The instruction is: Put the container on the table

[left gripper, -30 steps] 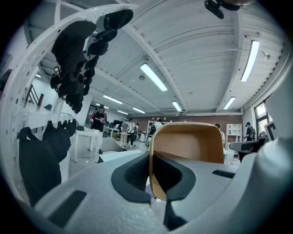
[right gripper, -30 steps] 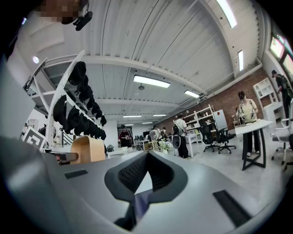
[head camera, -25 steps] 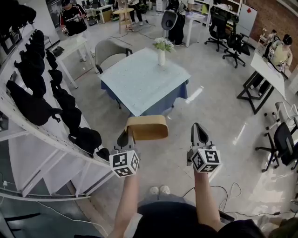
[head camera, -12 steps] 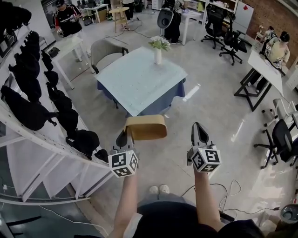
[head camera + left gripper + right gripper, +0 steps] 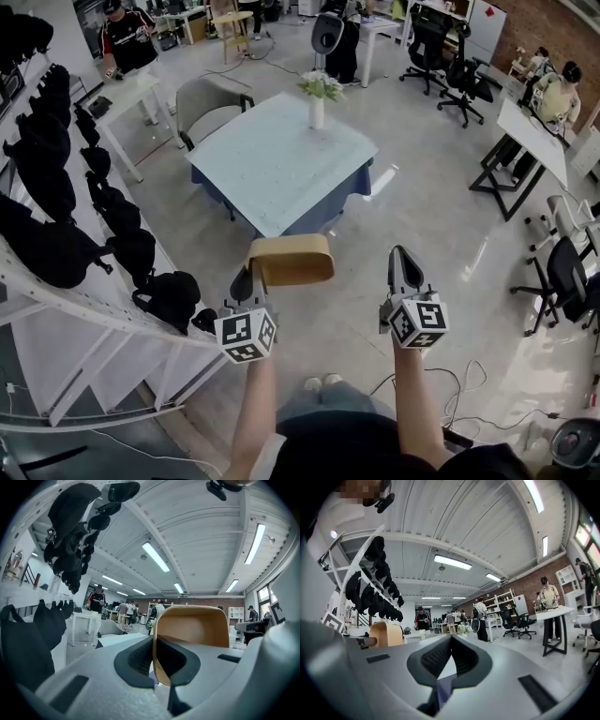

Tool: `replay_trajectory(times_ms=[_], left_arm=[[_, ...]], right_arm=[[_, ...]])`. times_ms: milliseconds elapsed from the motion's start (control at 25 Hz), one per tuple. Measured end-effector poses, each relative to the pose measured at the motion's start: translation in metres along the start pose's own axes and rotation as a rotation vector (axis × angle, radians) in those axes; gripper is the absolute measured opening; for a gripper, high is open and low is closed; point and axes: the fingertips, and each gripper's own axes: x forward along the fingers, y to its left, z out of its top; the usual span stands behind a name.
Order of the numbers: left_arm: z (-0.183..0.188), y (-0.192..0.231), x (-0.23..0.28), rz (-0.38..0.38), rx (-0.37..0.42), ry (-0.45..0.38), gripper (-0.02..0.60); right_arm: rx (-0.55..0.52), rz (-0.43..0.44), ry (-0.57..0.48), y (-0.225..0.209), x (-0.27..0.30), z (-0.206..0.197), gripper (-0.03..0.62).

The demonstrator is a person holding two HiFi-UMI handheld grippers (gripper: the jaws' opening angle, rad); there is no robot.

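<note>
left gripper (image 5: pixel 251 274): pale grey shell, black jaws tapering to a point ahead of its marker cube (image 5: pixel 246 335), a white cube with black square codes on each face. right gripper (image 5: pixel 401 255): same build and same cube. on each gripper's own camera, ahead of the marker cube: smooth light grey body, black ribbed pads (image 5: pixel 138 658), dark rectangular slots (image 5: pixel 70 693) sunk in the shell either side. behind the marker cube the person wears a dark top (image 5: pixel 366 450), blue jeans (image 5: pixel 314 405) and light shoes (image 5: pixel 323 382).

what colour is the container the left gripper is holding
Light tan, like pale wood. The container shows best in the left gripper view.
</note>
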Motion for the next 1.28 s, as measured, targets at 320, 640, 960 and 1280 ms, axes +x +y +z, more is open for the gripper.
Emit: replay_trajectory(times_ms=[320, 640, 960, 1280], left_arm=[[-0.009, 0.011, 0.023, -0.017, 0.003, 0.007, 0.011], [-0.011, 0.017, 0.070, -0.018, -0.004, -0.010, 0.011], [-0.012, 0.022, 0.176, 0.037, 0.005, -0.027, 0.011], [-0.007, 0.015, 0.329, 0.103, -0.002, -0.025, 0.011]], right_arm=[[-0.088, -0.029, -0.013, 0.000, 0.012, 0.006, -0.002], [-0.062, -0.062, -0.016, -0.032, 0.047, -0.003, -0.002], [-0.044, -0.024, -0.049, -0.092, 0.157, -0.007, -0.002], [-0.028, 0.038, -0.009, -0.172, 0.333, -0.002, -0.002]])
